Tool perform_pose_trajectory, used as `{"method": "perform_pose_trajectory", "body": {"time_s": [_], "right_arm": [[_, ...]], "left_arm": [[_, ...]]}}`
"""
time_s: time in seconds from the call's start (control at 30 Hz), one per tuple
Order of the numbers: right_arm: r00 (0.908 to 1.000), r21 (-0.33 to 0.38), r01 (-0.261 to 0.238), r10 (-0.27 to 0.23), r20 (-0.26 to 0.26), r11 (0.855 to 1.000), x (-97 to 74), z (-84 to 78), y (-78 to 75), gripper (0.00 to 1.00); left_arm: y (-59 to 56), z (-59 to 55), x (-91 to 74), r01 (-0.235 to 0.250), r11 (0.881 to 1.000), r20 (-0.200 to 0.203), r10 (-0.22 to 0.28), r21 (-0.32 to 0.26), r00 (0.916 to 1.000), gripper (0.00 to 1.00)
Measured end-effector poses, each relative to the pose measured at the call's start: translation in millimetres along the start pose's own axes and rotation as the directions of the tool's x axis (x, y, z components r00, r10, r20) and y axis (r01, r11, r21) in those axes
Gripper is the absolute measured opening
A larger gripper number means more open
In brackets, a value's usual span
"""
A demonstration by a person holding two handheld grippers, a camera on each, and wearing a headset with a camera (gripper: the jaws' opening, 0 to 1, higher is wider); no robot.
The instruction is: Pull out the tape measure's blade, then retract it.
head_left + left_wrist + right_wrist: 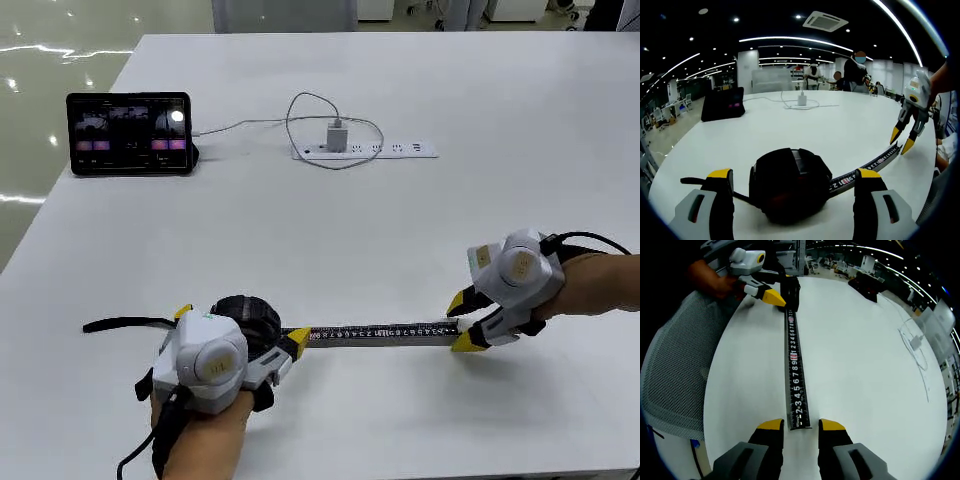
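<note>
**Inspector A:** Condition of the tape measure?

**Inspector B:** Round black case [245,318] lying on the white table [400,230]. It sits on the person's side of the power strip [380,150], well apart from it and off to its left. The blade [380,333] is drawn out flat on the tabletop. It is black with white numerals and has one red mark on the scale. Its hook end lies on the near side of the power strip, slightly to its right. A black strap [120,323] trails from the case, further to the left of the power strip.

**Inspector A:** Left gripper?

**Inspector B:** The left gripper [240,328] has its jaws spread wide, straddling the case. The left gripper view shows a gap between each yellow tip and the case body, so nothing is clamped. One tip sits just beside the blade where it leaves the case.

**Inspector A:** Right gripper?

**Inspector B:** The right gripper [462,322] has its jaws parted somewhat wider than the blade. The hook end lies between the yellow tips. In the right gripper view, bare table shows on both sides of the blade, so there is no grip. Whether the tips touch the table, I cannot tell.
</note>
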State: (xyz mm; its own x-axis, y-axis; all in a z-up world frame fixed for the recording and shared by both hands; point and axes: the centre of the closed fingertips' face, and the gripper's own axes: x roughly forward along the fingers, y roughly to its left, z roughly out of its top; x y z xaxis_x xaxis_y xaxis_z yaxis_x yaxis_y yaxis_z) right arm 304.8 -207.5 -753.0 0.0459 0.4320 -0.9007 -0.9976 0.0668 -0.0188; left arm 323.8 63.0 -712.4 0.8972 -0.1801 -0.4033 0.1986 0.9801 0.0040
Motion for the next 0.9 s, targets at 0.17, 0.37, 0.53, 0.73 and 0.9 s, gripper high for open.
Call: {"method": "perform_pose_trajectory", "body": {"time_s": [0.17, 0.37, 0.53, 0.73, 0.9], "right_arm": [[0.9997, -0.001, -0.018, 0.018, -0.019, 1.000, -0.7, -1.4, 1.7, 0.14], [0.9990, -0.031, -0.034, 0.033, -0.030, 0.999, 0.4, 0.0, 5.6, 0.13], [0.9978, -0.011, -0.020, 0.019, -0.064, 1.000, 1.2, -0.9, 5.6, 0.12], [0.9977, 0.009, -0.008, 0.008, -0.068, 1.000, 2.1, -0.7, 9.3, 0.11], [0.9976, 0.045, 0.001, 0.002, -0.069, 0.999, 2.4, -1.4, 8.1, 0.10]], "left_arm": [[-0.3, 0.0, 0.2, 0.000, 1.000, 0.001, 0.000, -0.003, 1.0000, 0.99], [0.6, 0.9, 0.2, -0.002, 1.000, 0.007, 0.002, -0.007, 1.0000, 0.99], [2.9, 2.9, 0.3, -0.014, 0.999, 0.018, 0.015, -0.042, 0.9997, 0.97], [2.9, 3.4, 0.4, -0.018, 0.998, 0.019, 0.019, -0.054, 0.9996, 0.91], [5.4, 0.2, 0.0, -0.021, 0.997, -0.003, 0.020, -0.074, 0.9998, 0.79]]}}
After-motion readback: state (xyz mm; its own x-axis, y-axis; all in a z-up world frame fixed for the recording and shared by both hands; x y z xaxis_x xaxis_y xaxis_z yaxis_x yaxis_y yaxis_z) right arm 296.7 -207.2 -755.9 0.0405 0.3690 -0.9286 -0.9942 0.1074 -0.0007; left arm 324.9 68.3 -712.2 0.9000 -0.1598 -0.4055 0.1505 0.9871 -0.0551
